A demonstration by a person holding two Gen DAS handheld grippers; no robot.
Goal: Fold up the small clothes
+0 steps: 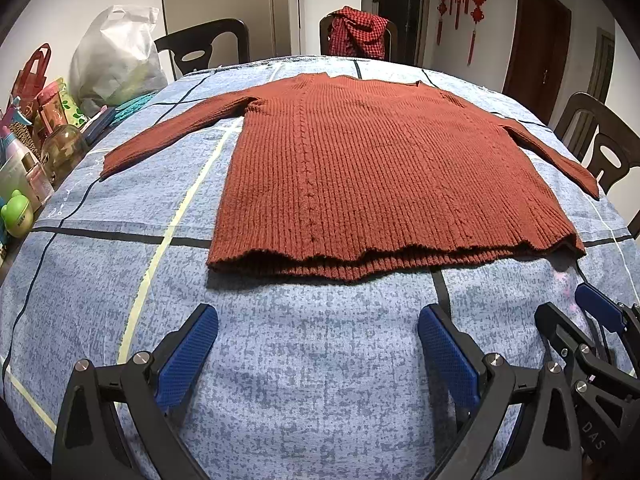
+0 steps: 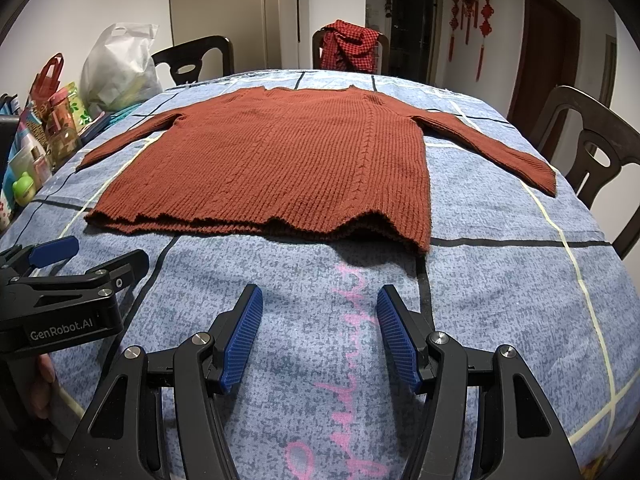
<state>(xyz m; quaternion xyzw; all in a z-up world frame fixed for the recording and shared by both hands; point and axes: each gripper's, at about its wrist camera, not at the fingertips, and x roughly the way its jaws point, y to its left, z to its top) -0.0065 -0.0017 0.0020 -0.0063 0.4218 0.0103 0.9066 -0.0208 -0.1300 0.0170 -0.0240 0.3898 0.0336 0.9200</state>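
Note:
A rust-red knit sweater (image 1: 380,168) lies flat on the blue checked tablecloth (image 1: 304,360), both sleeves spread out, hem towards me; it also shows in the right wrist view (image 2: 280,160). My left gripper (image 1: 318,320) is open and empty, hovering a short way before the hem. My right gripper (image 2: 320,296) is open and empty, before the hem's right part. Each gripper shows at the edge of the other's view: the right one (image 1: 576,308) and the left one (image 2: 104,250).
Dark wooden chairs (image 2: 588,140) stand around the table; a red checked garment (image 1: 358,32) hangs on the far one. A white plastic bag (image 1: 116,56), jars and bottles (image 1: 60,148) and a green toy (image 1: 16,218) crowd the left edge.

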